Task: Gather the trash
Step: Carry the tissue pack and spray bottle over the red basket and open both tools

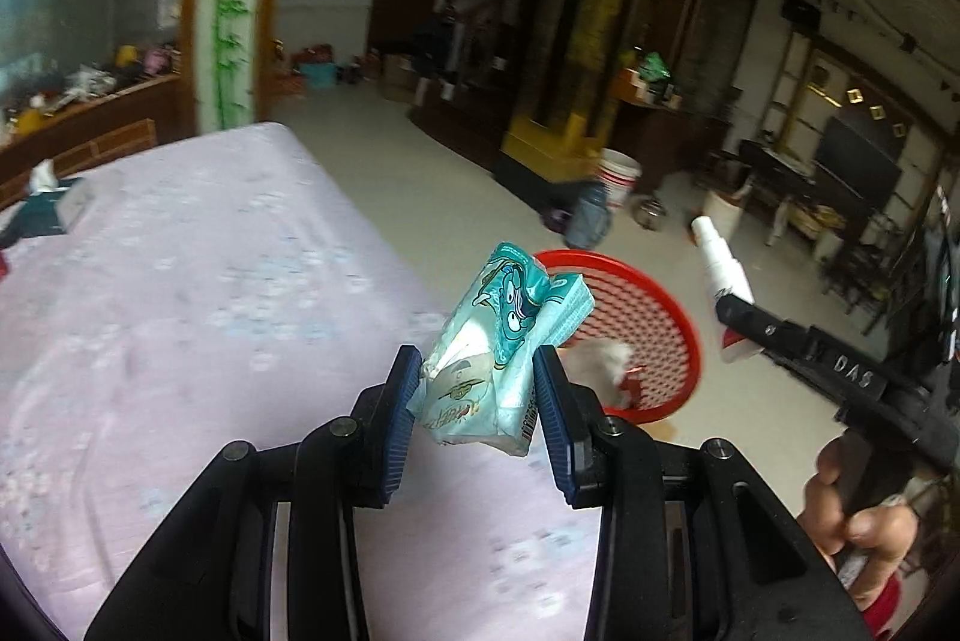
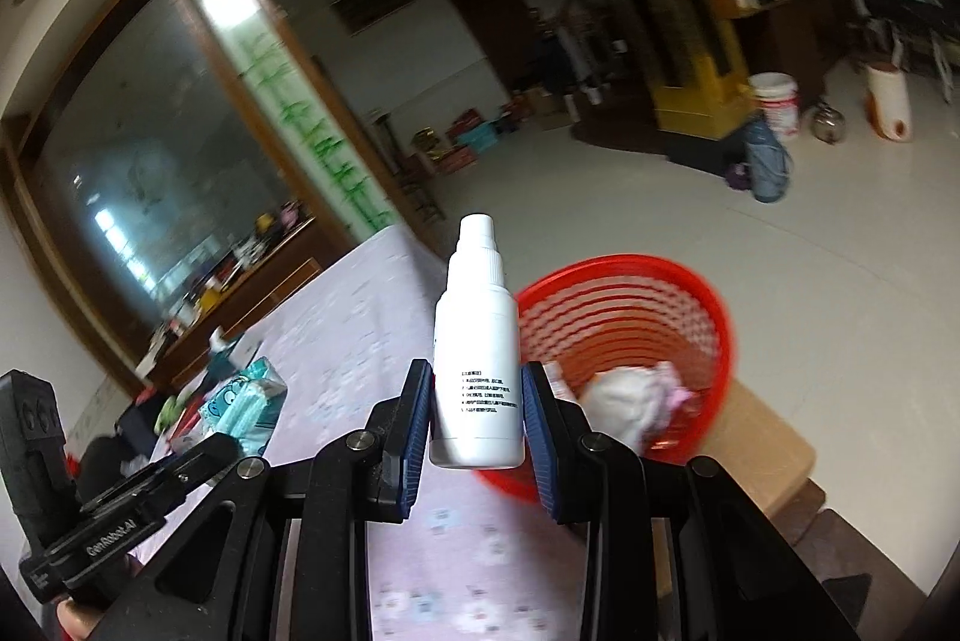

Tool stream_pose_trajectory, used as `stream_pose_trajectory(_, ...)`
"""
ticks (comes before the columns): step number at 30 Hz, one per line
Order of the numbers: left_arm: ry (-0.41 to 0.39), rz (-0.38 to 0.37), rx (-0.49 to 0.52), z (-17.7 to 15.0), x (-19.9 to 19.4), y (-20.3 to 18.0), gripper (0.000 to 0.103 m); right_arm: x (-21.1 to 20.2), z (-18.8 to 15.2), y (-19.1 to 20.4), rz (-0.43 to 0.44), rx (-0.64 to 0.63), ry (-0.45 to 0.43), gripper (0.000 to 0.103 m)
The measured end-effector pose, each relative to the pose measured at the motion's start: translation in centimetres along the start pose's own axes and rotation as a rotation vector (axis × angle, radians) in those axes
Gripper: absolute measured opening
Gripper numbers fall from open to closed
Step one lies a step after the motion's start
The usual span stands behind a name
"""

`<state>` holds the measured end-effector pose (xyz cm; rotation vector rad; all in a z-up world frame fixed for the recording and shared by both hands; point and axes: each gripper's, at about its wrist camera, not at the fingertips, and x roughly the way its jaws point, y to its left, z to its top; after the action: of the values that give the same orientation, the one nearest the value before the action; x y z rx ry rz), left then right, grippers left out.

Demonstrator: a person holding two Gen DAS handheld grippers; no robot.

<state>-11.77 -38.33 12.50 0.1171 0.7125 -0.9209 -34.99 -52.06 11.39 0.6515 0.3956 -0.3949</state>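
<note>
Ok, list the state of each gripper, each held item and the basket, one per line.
Left gripper: shut on tissue pack.
Tissue pack: held, tilted, crumpled.
Right gripper: shut on spray bottle.
Spray bottle: held upright, capped.
Red basket: open-topped, holding white crumpled trash.

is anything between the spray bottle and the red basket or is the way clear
Nothing visible blocks it. The right gripper holds the spray bottle upright, and the red basket sits open-topped just beyond the table edge, with only crumpled tissue at its bottom.

Teal cartoon tissue pack (image 1: 503, 341), crumpled, tilted, held up. White spray bottle (image 2: 477, 353) upright. Red mesh basket (image 2: 714, 317) w/ white wads, beside bed.
</note>
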Motion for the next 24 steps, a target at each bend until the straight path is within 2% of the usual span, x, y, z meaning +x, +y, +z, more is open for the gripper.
stream_pose_trajectory(7,0.026,-0.067,0.003,1.7,3.4,-3.0,0.037,-0.5,0.9,-2.6,-0.027,0.049,-0.008,0.032)
stream_pose_trajectory(17,0.043,-0.095,0.002,2.9,7.7,-6.0,0.039,1.9,2.6,-4.1,-0.043,0.071,0.006,0.033)
stream_pose_trajectory(19,0.054,-0.099,-0.002,3.0,9.2,-6.1,0.042,2.8,3.1,-4.3,-0.054,0.07,0.012,0.034)
stream_pose_trajectory(22,0.078,-0.098,-0.001,2.9,11.0,-6.2,0.057,4.6,3.4,-4.7,-0.103,0.061,0.04,0.035)
stream_pose_trajectory(24,0.099,-0.106,0.001,2.5,11.7,-6.0,0.059,5.0,3.3,-4.9,-0.129,0.049,0.042,0.036)
